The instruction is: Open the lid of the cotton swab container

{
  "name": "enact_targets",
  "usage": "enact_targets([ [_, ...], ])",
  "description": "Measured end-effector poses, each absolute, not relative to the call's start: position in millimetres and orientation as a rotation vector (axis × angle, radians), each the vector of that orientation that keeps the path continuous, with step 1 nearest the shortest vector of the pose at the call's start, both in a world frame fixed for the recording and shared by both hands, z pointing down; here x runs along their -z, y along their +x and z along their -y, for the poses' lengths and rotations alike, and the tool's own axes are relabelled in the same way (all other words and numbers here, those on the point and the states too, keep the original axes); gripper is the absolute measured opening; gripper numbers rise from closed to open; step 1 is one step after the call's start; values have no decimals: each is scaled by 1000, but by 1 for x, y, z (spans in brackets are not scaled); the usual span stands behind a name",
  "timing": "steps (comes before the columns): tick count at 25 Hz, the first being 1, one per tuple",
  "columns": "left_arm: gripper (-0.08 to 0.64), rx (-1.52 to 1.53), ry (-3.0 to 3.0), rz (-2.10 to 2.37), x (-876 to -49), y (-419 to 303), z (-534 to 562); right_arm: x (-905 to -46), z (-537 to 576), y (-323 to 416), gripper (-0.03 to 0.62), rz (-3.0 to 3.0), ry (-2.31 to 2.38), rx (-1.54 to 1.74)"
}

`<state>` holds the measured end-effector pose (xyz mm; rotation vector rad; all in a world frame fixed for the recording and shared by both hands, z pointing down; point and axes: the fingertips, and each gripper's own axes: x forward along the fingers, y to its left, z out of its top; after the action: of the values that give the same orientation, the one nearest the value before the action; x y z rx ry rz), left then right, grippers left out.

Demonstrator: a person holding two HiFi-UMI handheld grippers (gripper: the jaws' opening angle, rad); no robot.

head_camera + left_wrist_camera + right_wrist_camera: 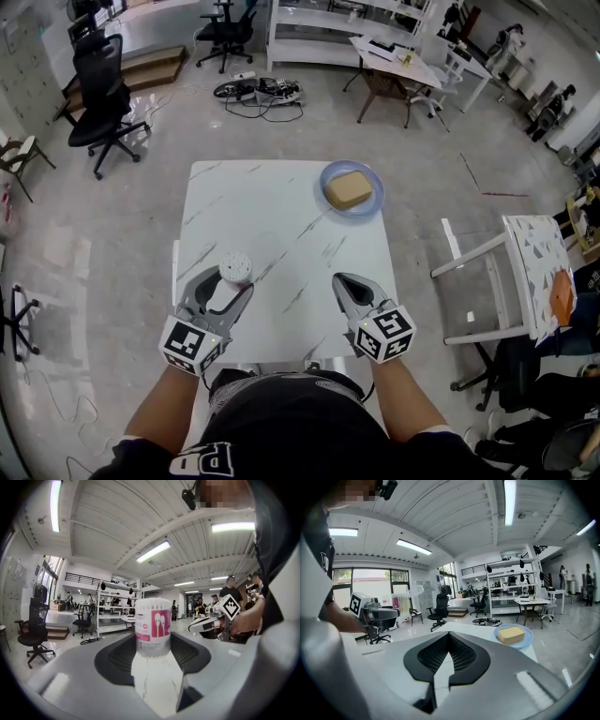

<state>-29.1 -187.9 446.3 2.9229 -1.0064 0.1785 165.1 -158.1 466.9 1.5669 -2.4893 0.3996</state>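
My left claw (pixel 232 284) clamps the light, slick clear-plastic cotton swab tub (pixel 152 629). My closed, empty right claw (pixel 342 281), at three o'clock, should pinch its lid (pixel 152 603) rim gently.

Fine print on cotton swab container (pixel 152 626): too small, illegible

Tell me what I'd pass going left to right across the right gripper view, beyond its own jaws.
left gripper → black office chair → blue plate
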Motion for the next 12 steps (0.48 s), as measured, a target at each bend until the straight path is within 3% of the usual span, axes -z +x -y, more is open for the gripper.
enact_targets([
  [12,284,-183,2920,1018,-443,-29,185,-466,152,163,0,2509,1565,-425],
])
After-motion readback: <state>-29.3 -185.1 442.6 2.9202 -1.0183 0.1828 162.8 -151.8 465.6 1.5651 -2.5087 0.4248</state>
